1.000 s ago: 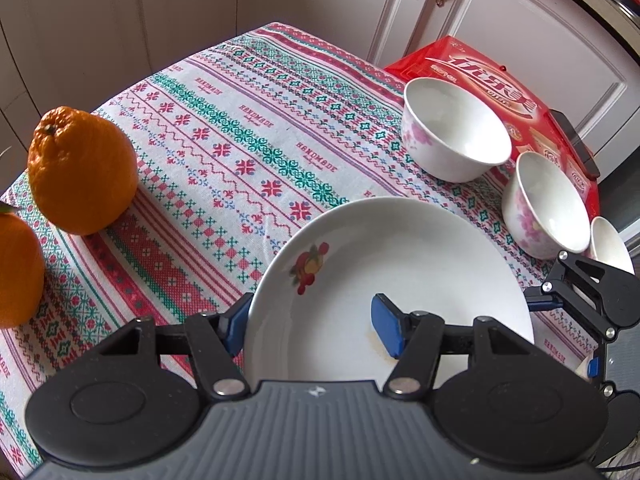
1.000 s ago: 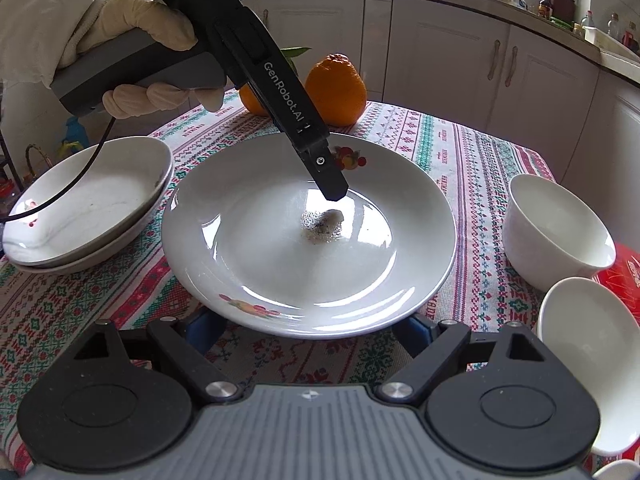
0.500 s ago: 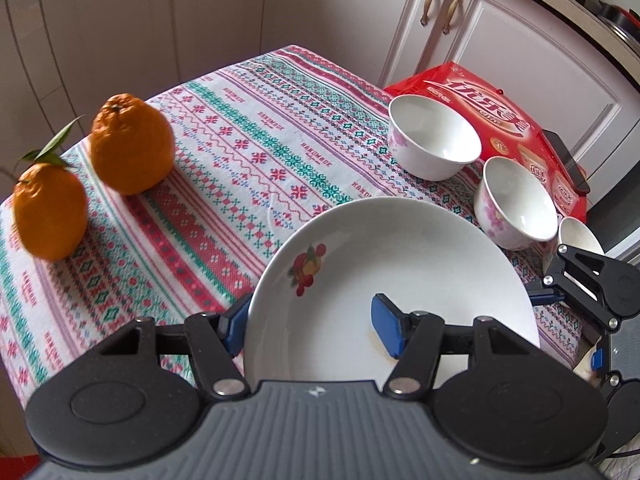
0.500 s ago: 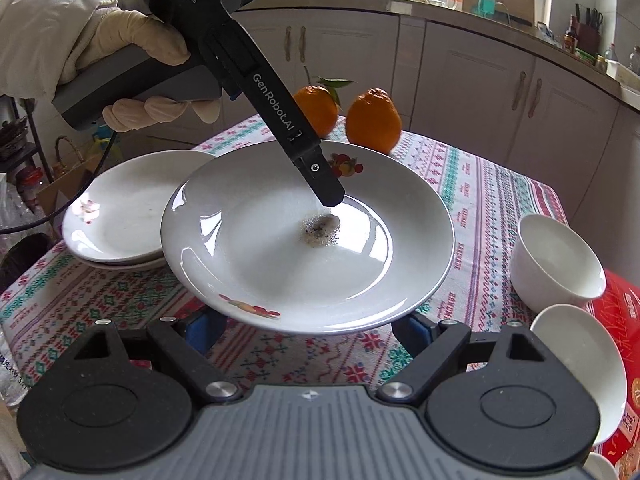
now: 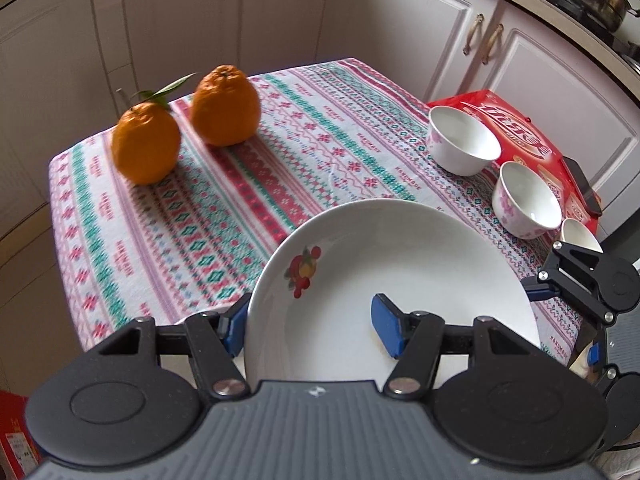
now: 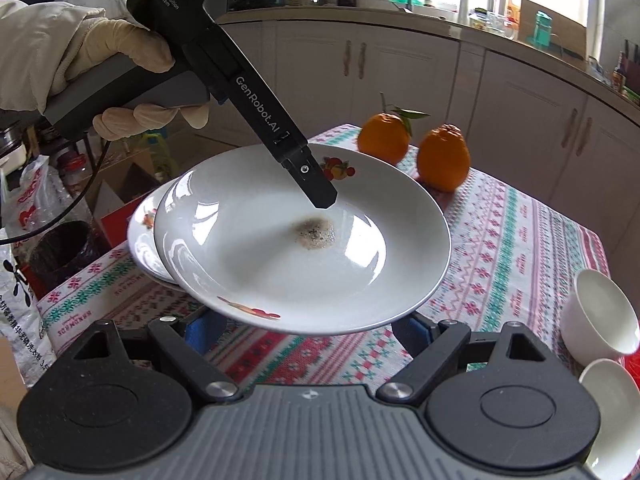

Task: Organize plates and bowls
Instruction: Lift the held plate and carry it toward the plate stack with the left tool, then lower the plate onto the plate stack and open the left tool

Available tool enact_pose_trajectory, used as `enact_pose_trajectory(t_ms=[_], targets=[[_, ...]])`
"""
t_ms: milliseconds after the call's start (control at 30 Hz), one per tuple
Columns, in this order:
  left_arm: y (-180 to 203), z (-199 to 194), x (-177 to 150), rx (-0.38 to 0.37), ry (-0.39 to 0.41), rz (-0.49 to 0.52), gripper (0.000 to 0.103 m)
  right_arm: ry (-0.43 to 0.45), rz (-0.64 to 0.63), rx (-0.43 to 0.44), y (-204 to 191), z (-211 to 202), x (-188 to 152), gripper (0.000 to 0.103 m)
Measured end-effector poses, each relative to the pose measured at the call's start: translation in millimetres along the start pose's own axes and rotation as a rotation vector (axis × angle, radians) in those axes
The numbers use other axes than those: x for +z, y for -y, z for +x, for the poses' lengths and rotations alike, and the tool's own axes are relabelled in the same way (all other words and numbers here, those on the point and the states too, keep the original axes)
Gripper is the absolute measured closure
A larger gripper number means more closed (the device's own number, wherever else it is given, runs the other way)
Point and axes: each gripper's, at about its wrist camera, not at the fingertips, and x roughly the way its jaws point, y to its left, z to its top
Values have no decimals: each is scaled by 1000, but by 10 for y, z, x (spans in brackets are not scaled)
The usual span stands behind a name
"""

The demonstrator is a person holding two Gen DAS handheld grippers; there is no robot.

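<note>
Between my left gripper [image 5: 310, 326] blue pads sits the rim of the white shallow plate with fruit decals [image 5: 384, 280], one pad under its outer wall, the other pressing its inner face, so this tool is clamped on the plate. My gloved left hand [image 6: 116, 80] wraps the grey handle high and to the left in the right wrist view, and the black body slants down to the plate's far rim. The plate hangs tilted, clear of the striped embroidered tablecloth [image 5: 224, 208].

My right gripper [image 6: 308, 328] sits low at the plate's near edge, fingers spread wide on either side beneath the rim, gripping nothing.

Only the right wrist view shows the brownish speckled smear [image 6: 315, 232] in the plate's well and the stack of white plates [image 6: 146, 236] just beyond its left edge, partly hidden by it. Only the left wrist view shows the red printed package [image 5: 516, 128] far right of that tool, and the three white bowls with pink flowers [image 5: 464, 146] in a row beside it. Both views show the two oranges [image 5: 184, 132] ahead, near the table's far edge.

Compared with a second ago, the plate is higher above the cloth and has shifted toward the stack, now overlapping it in the right view; the oranges look farther off from my left tool.
</note>
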Motion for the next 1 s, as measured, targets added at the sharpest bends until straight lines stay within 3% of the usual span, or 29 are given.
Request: enact_pose_trajectory(t_ms=[467,1000], targets=[[-315,-130,-445,33,19,-126,42,-28,-72,93,-297,190,69,11],[-482,-74,-628,25,30,-185,42,-52,-99,100,-371,298,120,11]])
